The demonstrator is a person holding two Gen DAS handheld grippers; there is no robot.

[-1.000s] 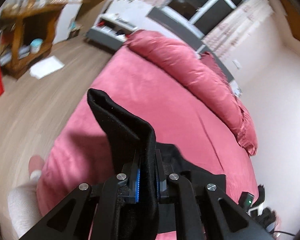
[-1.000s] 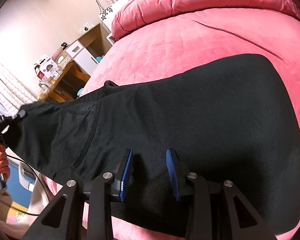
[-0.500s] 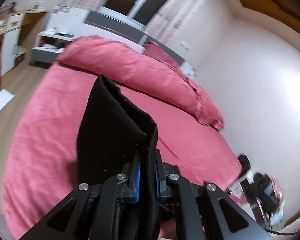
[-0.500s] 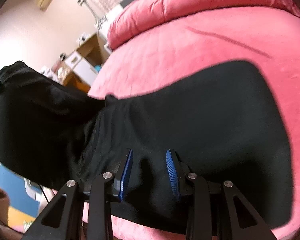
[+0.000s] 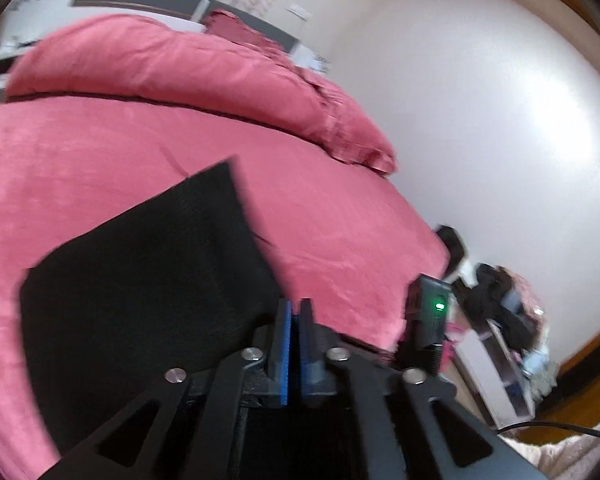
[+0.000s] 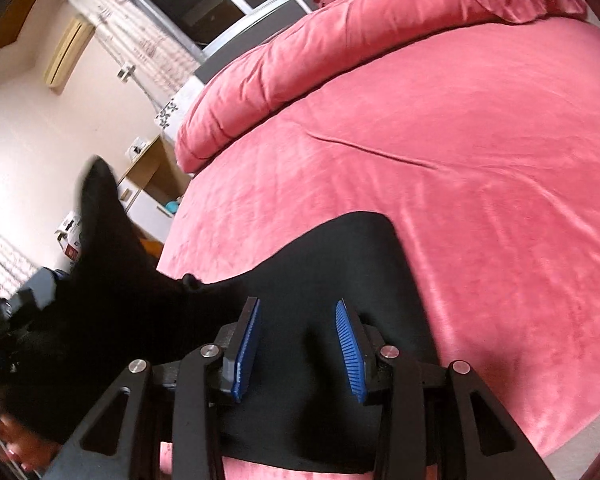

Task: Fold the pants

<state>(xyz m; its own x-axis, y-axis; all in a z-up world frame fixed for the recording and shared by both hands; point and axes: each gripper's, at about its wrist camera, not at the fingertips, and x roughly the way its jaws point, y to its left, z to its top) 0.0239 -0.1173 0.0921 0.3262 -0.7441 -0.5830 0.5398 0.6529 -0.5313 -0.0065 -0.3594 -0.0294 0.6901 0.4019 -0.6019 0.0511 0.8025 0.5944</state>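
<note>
The black fabric pants [image 6: 332, 280] lie spread on the pink plush bedspread [image 6: 480, 184], their near part running under both tools. The right gripper [image 6: 298, 344] hangs just above the cloth with its blue-padded jaws spread apart, having just been opening, and dark fabric shows in the gap below them without being pressed. The left gripper [image 5: 295, 344] has its blue pads pressed together with nothing visible between them; a flat panel of the pants [image 5: 140, 272] sits just to its left, beside the fingers rather than in them
</note>
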